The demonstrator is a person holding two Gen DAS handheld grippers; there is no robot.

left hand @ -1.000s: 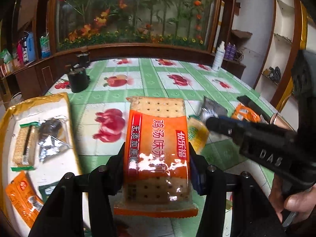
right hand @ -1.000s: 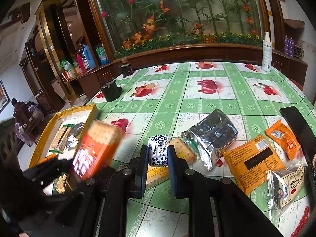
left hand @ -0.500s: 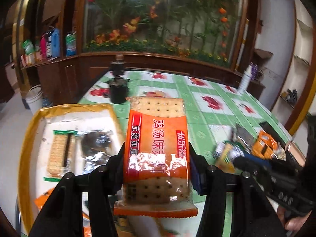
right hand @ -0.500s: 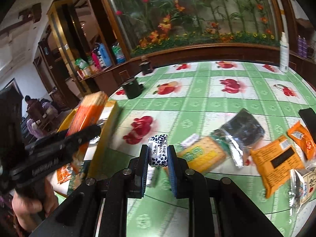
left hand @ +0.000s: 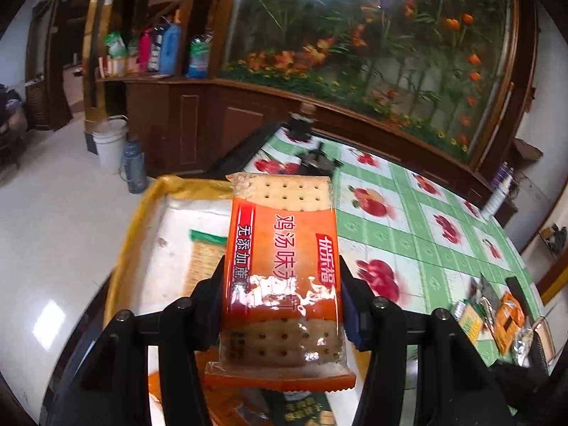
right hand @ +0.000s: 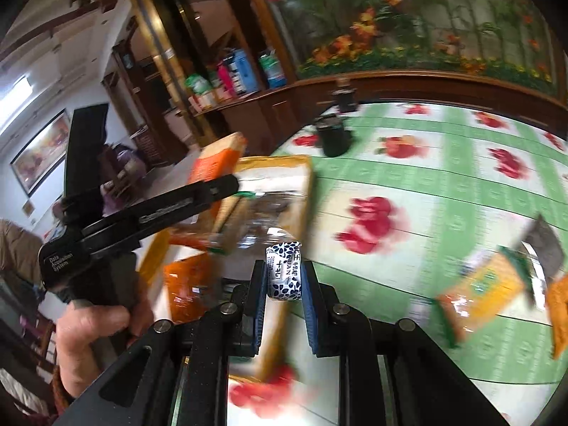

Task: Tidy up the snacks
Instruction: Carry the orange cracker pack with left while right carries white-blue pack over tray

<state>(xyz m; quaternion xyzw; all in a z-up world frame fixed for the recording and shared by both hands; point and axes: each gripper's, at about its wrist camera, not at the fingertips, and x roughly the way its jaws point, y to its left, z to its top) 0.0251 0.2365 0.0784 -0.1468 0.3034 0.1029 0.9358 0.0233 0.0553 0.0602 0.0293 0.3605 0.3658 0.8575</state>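
Since a second ago both hands have swung away from the loose snacks on the tablecloth toward the yellow-rimmed tray, which now sits under and just ahead of both tongs. Nearest, the left gripper [left hand: 282,305] is clamped on the sides of an orange cracker packet [left hand: 284,266], held flat with its far end over the tray [left hand: 142,213]. In the right wrist view the same packet shows edge-on above the tray's near corner, the person's hand [right hand: 96,333] wrapped round the handle. The right gripper [right hand: 284,284] is pinched tight on a small blue-and-white wrapped sweet [right hand: 284,271], carried above the tray's edge. Inside the tray lie a green-trimmed cracker pack [left hand: 204,259] and further orange packets, partly hidden. Judgement: the cracker packet is light, its film glossy and likely slippery, and the crackers brittle, so a moderate squeeze across the long sides near the middle suits it; the sweet is small, firm and easily dropped, best held across its body. Farther off, remaining snacks [left hand: 497,319] lie well apart at the tablecloth's other end [left hand: 408,220], with a dark cup [right hand: 333,135] near the wooden cabinet beyond.
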